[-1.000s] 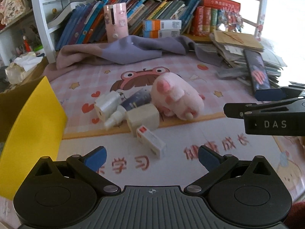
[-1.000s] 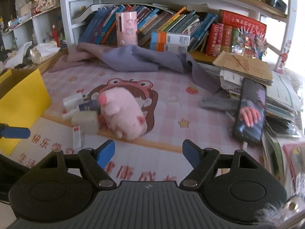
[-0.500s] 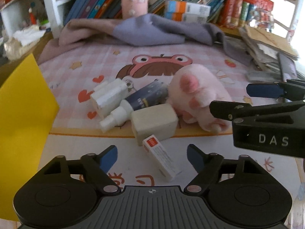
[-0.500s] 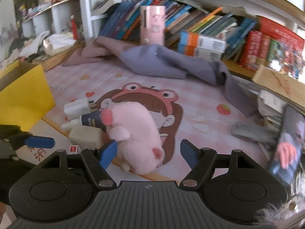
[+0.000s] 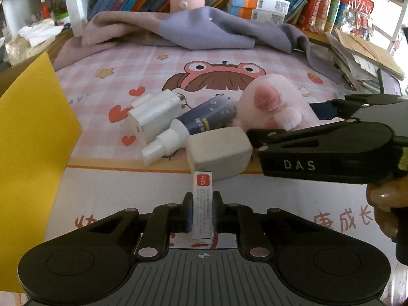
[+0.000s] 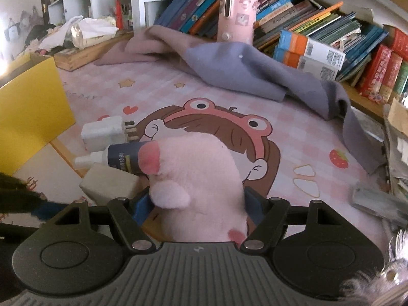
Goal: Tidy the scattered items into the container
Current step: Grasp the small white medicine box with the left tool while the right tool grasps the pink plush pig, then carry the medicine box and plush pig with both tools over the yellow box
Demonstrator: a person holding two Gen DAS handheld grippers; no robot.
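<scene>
My left gripper (image 5: 202, 204) is shut on a small white box with a red label (image 5: 202, 188), which lies on the pink mat. Just beyond it sit a beige block (image 5: 219, 150), a dark spray bottle (image 5: 201, 125) and a white plug adapter (image 5: 153, 114). A pink plush toy (image 6: 199, 168) lies between the fingers of my right gripper (image 6: 197, 204), which stands open around it. In the left wrist view the right gripper (image 5: 280, 122) reaches in from the right, straddling the plush (image 5: 272, 97). The yellow container (image 5: 28, 137) stands at the left.
A grey-purple cloth (image 5: 204, 30) is bunched at the back of the mat in front of a bookshelf (image 6: 318, 23) and a pink dispenser (image 6: 238, 12). Piled papers (image 5: 362, 53) crowd the right side. A person's hand (image 5: 382, 204) holds the right gripper.
My left gripper came forward and down, and its jaws closed on the small white box. My right gripper moved in and down until the plush sat between its fingers.
</scene>
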